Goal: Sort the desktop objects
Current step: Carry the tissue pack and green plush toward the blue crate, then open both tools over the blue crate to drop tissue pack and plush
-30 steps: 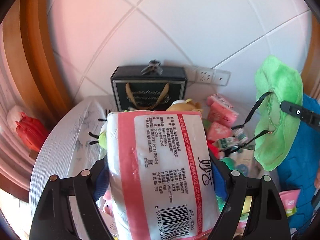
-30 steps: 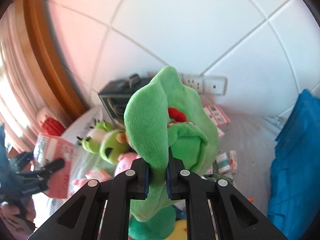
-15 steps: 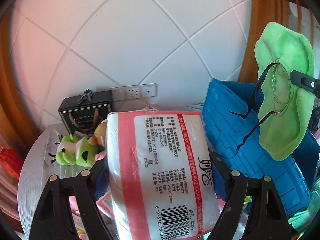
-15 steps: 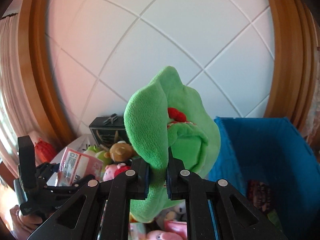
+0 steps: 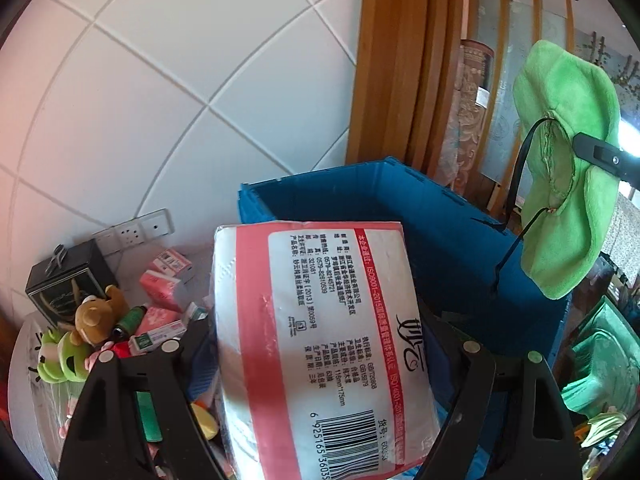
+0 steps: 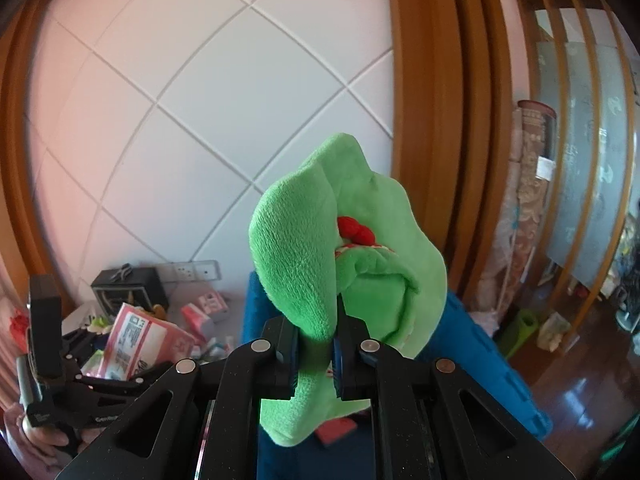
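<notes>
A pack of tissue paper (image 5: 320, 340), wrapped in clear film with a red-bordered label and a barcode, was held between the wide-set jaws of the left gripper (image 5: 320, 354), its sides pressed by both fingers. In the left wrist view the pack was seen in front of a blue crate (image 5: 452, 240), whose open top lay just beyond and to the right of it. The right gripper (image 6: 316, 354) was clamped tight on a green plush toy (image 6: 340, 260), a fold of the soft fabric being pinched between the nearly closed jaws; a red patch was visible in the toy's middle. From the left wrist camera the same toy (image 5: 568, 168) was seen raised at the far right, above the crate's right-hand side.

To the left, on a pale table (image 5: 28, 380), a clutter of things was left lying: a black gift box (image 5: 68, 280) at the far left near the wall, a brown plush bear (image 5: 94, 316), a green frog plush (image 5: 60, 356), pink packets (image 5: 164, 288) and small cartons. A white wall socket (image 5: 136, 232) was fixed to the tiled wall (image 5: 180, 80) behind them. A wooden door frame (image 5: 392, 60) stood to the right of the tiles.
</notes>
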`<action>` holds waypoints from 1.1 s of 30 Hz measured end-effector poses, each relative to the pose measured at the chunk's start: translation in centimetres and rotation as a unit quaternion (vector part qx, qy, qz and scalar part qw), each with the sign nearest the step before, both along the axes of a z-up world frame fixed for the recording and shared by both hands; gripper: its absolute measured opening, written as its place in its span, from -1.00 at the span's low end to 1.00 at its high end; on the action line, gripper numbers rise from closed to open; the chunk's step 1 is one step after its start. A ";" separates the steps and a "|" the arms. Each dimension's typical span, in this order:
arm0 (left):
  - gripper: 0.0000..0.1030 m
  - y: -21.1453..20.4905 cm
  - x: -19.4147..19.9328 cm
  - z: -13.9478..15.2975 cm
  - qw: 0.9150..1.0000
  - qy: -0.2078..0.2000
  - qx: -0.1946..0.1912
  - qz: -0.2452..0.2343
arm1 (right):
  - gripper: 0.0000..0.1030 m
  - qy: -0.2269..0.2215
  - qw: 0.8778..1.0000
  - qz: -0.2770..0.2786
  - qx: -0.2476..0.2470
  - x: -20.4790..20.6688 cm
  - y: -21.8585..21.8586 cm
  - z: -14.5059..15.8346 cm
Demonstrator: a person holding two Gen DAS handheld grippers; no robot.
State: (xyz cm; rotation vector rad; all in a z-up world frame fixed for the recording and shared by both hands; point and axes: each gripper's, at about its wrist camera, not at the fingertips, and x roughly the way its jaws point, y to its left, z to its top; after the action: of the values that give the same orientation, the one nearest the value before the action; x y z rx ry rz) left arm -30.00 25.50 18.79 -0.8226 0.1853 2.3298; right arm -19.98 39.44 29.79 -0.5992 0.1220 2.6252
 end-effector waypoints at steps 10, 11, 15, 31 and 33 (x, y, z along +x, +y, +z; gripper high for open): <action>0.63 14.0 -2.0 -1.5 0.997 -0.062 -0.046 -0.016 | -0.76 -0.060 0.998 -0.031 -0.016 2.7 11.5 -3.3; 0.63 15.1 -2.6 -1.8 0.996 -0.074 -0.049 -0.016 | -0.76 -0.068 0.997 -0.031 -0.017 2.0 12.6 -3.8; 0.65 18.6 -5.8 -3.3 0.992 -0.109 -0.068 0.005 | -0.76 -0.092 0.995 -0.029 -0.025 -0.6 16.6 -5.9; 0.69 21.2 -14.3 -11.0 0.960 -0.206 -0.165 0.091 | -0.49 -0.215 0.976 -0.005 -0.041 -15.7 20.3 -16.6; 0.69 20.9 -14.4 -11.0 0.959 -0.215 -0.160 0.092 | 0.21 -0.221 0.972 0.011 -0.075 -16.6 20.9 -17.6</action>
State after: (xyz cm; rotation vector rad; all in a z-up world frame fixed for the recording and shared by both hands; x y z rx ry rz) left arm -44.43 46.38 7.76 -1.5420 0.3111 2.2516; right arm -36.58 60.36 12.16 -1.2261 0.1761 2.4482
